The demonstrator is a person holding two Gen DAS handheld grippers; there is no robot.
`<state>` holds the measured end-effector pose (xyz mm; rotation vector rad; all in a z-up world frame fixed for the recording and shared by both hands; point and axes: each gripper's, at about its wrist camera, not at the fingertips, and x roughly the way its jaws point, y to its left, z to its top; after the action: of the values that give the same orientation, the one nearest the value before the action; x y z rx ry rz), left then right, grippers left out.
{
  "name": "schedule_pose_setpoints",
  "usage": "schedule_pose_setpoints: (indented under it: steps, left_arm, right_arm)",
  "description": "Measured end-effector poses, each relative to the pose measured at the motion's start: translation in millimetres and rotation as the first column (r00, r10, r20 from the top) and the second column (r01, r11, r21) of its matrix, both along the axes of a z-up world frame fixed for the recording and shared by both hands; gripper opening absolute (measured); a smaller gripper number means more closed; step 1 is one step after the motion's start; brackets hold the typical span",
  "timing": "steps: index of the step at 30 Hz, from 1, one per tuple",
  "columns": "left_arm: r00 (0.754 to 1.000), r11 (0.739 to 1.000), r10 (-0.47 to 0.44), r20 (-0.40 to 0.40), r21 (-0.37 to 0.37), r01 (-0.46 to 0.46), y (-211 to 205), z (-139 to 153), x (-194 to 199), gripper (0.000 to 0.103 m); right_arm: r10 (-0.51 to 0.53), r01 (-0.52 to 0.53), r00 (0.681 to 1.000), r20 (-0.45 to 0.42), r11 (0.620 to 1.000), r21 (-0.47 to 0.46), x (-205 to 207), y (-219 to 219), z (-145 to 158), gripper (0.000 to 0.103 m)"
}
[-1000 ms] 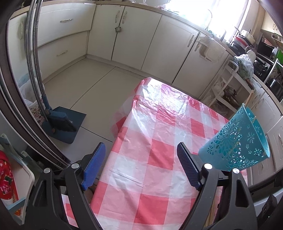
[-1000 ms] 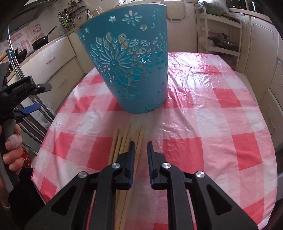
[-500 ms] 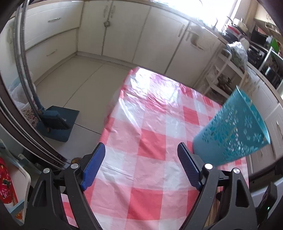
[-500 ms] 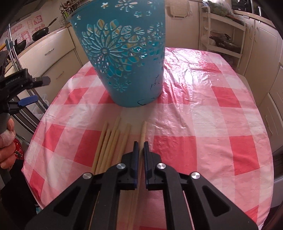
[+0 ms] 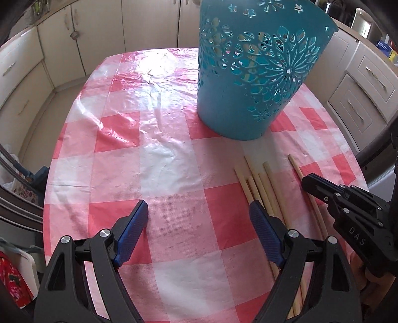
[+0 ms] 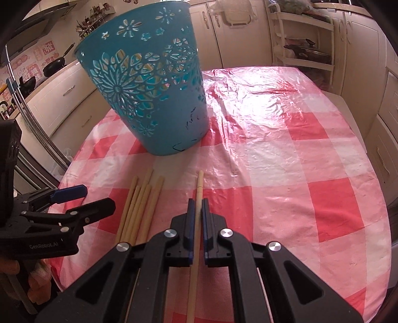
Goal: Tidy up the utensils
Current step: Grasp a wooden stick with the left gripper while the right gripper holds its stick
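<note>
On the tablecloth, single chopstick (image 6: 199,185): lay lengthwise on the checks, apart from the others, its far tip toward the basket; right gripper's two blue pads pressed on it from both sides.
Right gripper (image 6: 196,206): clamped on the single chopstick, jaws nearly together with only the stick between them; they had just been closing onto it. Seen from the left wrist camera (image 5: 308,182) as a black nose low over the same stick.
Chopstick bundle (image 6: 143,201): five or six pale wooden sticks lying side by side, just left of the held one, not touching it; same bundle in the left view (image 5: 258,181).
Basket (image 6: 146,82): teal plastic, cut-out flower pattern, standing upright beyond the stick tips, near but not touching them; pale sticks showed through the cut-outs.
Left gripper (image 5: 199,218): jaws wide apart, nothing between them, over bare cloth left of the bundle; right-hand pad just beside the bundle.
Tablecloth (image 5: 174,174): red-and-white check plastic, wrinkled and glossy at the far end.
Surroundings: cream kitchen cabinets (image 5: 149,22) around the table.
</note>
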<state>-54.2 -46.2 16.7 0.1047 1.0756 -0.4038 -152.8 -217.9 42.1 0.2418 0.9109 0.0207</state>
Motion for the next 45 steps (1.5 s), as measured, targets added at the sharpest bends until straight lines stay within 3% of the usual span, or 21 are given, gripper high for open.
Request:
schedule_pose_setpoints:
  steps: [4, 11, 17, 19, 24, 34, 37, 39, 40, 45]
  left_arm:
    - [1.000, 1.000, -0.005, -0.002, -0.010, 0.005, -3.0, -1.4, 1.3, 0.080]
    - [0.999, 0.998, -0.035, 0.024, 0.052, 0.034, -16.7, -3.4, -5.0, 0.080]
    - [0.999, 0.998, -0.027, 0.033, 0.055, 0.025, -15.3, -1.3, -3.5, 0.079]
    - [0.999, 0.998, -0.034, 0.038, 0.050, 0.033, -17.3, -0.9, -2.5, 0.075]
    - [0.994, 0.995, -0.096, 0.053, 0.034, 0.094, -29.1, 2.3, -6.4, 0.054]
    - [0.990, 0.989, -0.117, 0.075, 0.097, 0.110, -33.7, 1.8, -8.2, 0.044]
    - [0.986, 0.986, -0.148, 0.077, 0.093, 0.141, -38.1, 1.8, -10.2, 0.032]
    - [0.978, 0.979, -0.191, 0.078, 0.085, 0.185, -42.9, 1.9, -12.0, 0.014]
    - [0.973, 0.974, -0.217, 0.079, 0.085, 0.210, -45.7, 2.2, -13.0, 0.010]
    - [0.960, 0.961, -0.270, 0.074, 0.079, 0.264, -49.1, 2.1, -13.8, 0.007]
  right_arm:
    - [0.001, -0.001, 1.000, 0.001, 1.000, 0.014, -0.5, -1.6, 0.4, 0.006]
    - [0.000, 0.000, 1.000, 0.000, 1.000, 0.016, 0.3, -1.6, 0.6, 0.006]
    - [-0.002, 0.002, 1.000, 0.001, 1.000, 0.020, 0.5, -2.5, 0.3, 0.006]
    - [-0.006, 0.006, 1.000, 0.002, 1.000, 0.024, 1.1, -2.7, 0.1, 0.006]
    - [-0.012, 0.012, 1.000, 0.001, 0.999, 0.036, 1.6, -3.6, -0.2, 0.006]
    - [-0.019, 0.020, 1.000, -0.006, 0.997, 0.074, 3.3, -8.0, -0.5, 0.006]
    - [-0.018, 0.018, 1.000, -0.006, 0.997, 0.075, 3.9, -7.6, -0.6, 0.006]
    - [-0.015, 0.016, 1.000, -0.007, 0.997, 0.077, 4.2, -8.0, -0.7, 0.006]
    - [-0.015, 0.015, 1.000, -0.008, 0.997, 0.080, 4.3, -8.3, -0.9, 0.006]
    - [-0.012, 0.013, 1.000, -0.010, 0.996, 0.087, 5.2, -9.6, -0.9, 0.006]
